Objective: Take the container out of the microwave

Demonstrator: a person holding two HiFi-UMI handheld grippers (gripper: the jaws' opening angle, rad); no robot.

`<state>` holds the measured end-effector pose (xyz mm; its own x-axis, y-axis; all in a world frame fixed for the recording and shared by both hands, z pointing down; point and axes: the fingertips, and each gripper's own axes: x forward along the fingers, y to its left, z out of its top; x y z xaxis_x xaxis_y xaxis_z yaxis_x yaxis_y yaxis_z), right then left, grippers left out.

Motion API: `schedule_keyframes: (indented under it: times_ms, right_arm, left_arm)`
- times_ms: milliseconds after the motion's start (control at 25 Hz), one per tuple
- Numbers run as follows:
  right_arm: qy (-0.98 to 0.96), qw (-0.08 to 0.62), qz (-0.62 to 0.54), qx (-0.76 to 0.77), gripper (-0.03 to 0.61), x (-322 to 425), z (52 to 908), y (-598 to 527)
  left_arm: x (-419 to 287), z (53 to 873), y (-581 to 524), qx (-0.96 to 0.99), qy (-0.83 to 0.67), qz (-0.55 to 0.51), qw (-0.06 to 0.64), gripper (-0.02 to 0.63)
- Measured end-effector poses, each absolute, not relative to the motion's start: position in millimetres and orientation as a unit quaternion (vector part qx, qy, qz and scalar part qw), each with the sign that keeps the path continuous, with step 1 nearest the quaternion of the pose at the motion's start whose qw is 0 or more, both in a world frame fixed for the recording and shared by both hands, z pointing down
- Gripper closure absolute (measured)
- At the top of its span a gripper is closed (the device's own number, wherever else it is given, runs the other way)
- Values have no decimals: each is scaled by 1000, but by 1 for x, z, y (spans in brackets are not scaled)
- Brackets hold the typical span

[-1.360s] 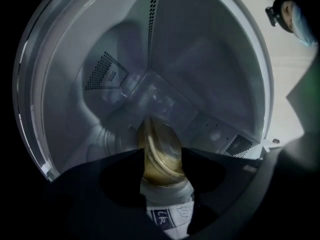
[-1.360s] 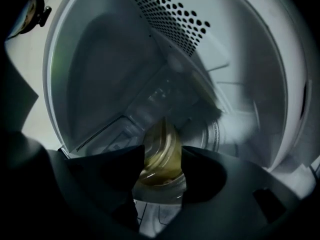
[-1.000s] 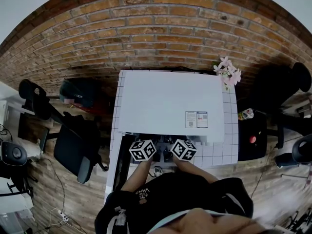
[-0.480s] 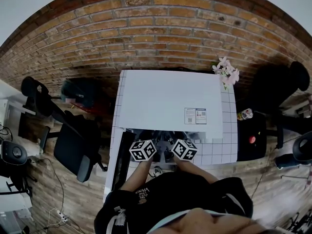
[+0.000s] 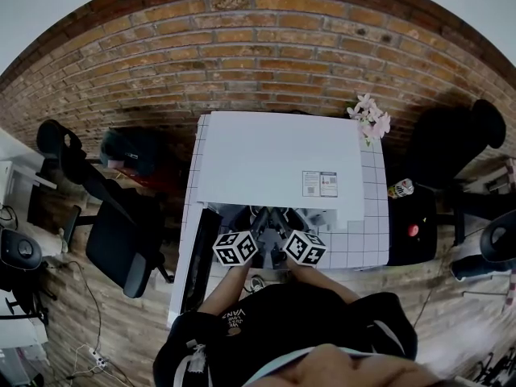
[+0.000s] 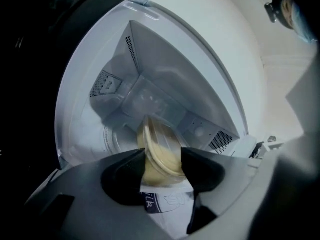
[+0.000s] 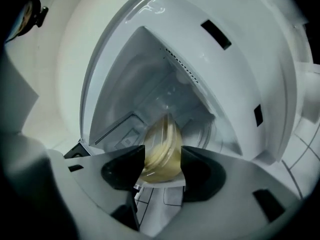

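The white microwave (image 5: 274, 160) stands on a tiled table (image 5: 367, 244) with its door (image 5: 201, 252) swung open to the left. A clear plastic container (image 6: 159, 149) of pale yellow food sits just in front of the cavity mouth. My left gripper (image 6: 162, 165) is shut on one edge of it, and my right gripper (image 7: 162, 165) is shut on the container (image 7: 162, 146) from the other side. In the head view the left gripper (image 5: 260, 226) and right gripper (image 5: 280, 226) meet at the opening, and the container is hidden there.
The glass turntable (image 6: 115, 136) lies inside the cavity behind the container. Pink flowers (image 5: 369, 118) stand at the table's far right corner. A black office chair (image 5: 113, 232) is at the left, a dark stand with a red button (image 5: 411, 228) at the right, and a brick wall behind.
Both grippers have drawn back a little from the microwave with the container between them. More of the cavity front shows in the head view.
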<state>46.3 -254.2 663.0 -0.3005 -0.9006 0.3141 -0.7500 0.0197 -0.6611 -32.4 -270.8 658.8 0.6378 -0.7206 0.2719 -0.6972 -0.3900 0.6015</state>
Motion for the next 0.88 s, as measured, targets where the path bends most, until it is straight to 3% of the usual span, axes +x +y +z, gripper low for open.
schedule_keyframes:
  times_ms: [880]
  right_arm:
    - [694,121,-380,-599,359,34,655,-201]
  left_arm:
    - [-46,650,-219,848,-403,-12,343,383]
